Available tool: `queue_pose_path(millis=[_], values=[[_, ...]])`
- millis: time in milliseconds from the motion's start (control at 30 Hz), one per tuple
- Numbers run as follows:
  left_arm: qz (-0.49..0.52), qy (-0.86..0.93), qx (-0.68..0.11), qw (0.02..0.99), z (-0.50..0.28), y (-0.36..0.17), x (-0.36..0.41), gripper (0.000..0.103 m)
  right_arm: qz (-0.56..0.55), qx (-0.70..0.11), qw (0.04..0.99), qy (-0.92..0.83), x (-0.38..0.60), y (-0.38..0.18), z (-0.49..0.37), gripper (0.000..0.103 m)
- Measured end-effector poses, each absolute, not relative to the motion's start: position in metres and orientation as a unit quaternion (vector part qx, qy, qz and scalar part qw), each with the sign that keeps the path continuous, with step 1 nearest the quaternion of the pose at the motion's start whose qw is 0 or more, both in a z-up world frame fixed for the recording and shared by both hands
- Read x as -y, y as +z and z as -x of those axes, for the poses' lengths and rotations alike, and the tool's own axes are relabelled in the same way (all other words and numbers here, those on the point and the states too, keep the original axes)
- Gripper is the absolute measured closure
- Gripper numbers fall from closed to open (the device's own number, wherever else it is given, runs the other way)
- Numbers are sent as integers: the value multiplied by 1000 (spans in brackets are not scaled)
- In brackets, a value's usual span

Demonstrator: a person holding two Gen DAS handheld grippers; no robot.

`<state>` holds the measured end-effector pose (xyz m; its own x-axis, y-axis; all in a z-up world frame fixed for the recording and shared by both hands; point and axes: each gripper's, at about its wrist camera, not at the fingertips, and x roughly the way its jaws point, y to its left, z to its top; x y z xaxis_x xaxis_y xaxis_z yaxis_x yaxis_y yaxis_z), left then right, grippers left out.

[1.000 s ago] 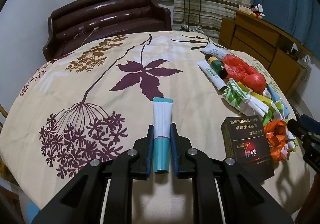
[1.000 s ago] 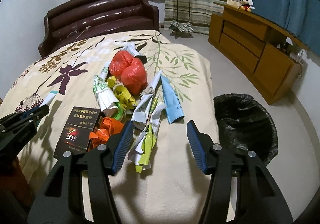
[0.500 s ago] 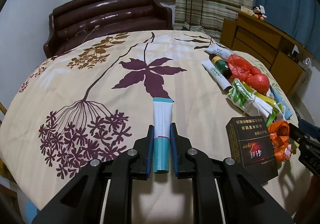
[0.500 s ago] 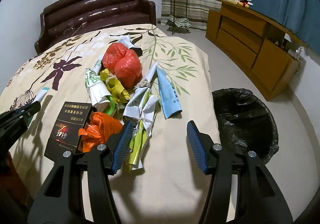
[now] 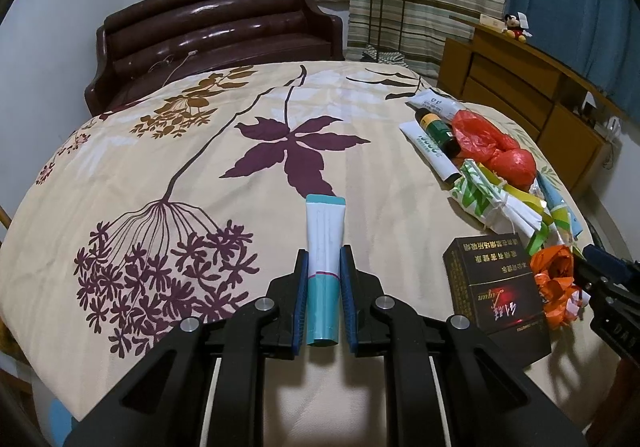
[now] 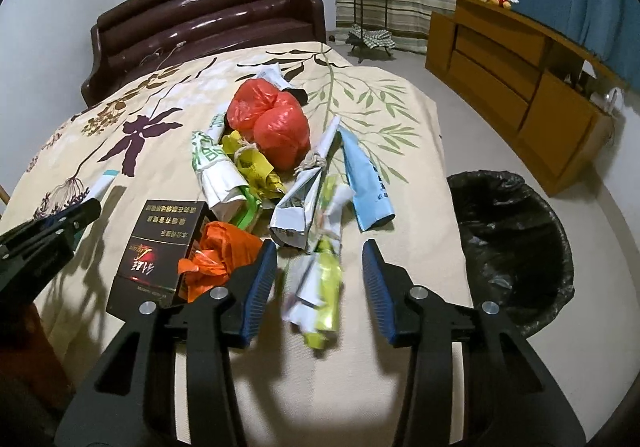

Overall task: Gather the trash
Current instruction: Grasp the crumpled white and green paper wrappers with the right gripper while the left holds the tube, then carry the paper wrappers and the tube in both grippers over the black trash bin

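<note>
While a cream floral bedspread (image 6: 400, 119) carries the litter, a black-lined round trash bin (image 6: 508, 243) stands on the floor at three o'clock of it. Between the wide-apart jaws of the right gripper (image 6: 319, 261) lies a crumpled white-and-lime wrapper (image 6: 320, 287), touching neither. At the bed's nine o'clock edge, the left gripper (image 5: 323, 275) is clamped on a white-and-teal squeeze tube (image 5: 324, 247).

There were two claws (image 5: 324, 271) (image 6: 320, 279), one dark box (image 6: 160, 247), one red bag (image 6: 272, 123), one orange bag (image 6: 224, 251) and one bin (image 6: 512, 239).
</note>
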<state>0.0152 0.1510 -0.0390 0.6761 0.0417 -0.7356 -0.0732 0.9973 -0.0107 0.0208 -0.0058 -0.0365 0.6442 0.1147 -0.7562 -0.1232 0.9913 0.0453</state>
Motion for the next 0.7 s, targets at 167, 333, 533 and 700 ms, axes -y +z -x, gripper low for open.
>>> queue_pose_path(millis=[167, 333, 533, 700], values=[[21, 32, -401, 915, -14, -38, -152, 86, 5, -424, 904, 61, 6, -42, -23, 66], [21, 29, -400, 916, -14, -38, -151, 87, 2, -427, 902, 64, 9, -44, -23, 83], [25, 21, -393, 919, -9, -32, -145, 87, 8, -410, 910, 56, 16, -36, -14, 84], [25, -2, -381, 924, -6, -22, -126, 87, -2, -395, 918, 37, 36, -24, -7, 84]])
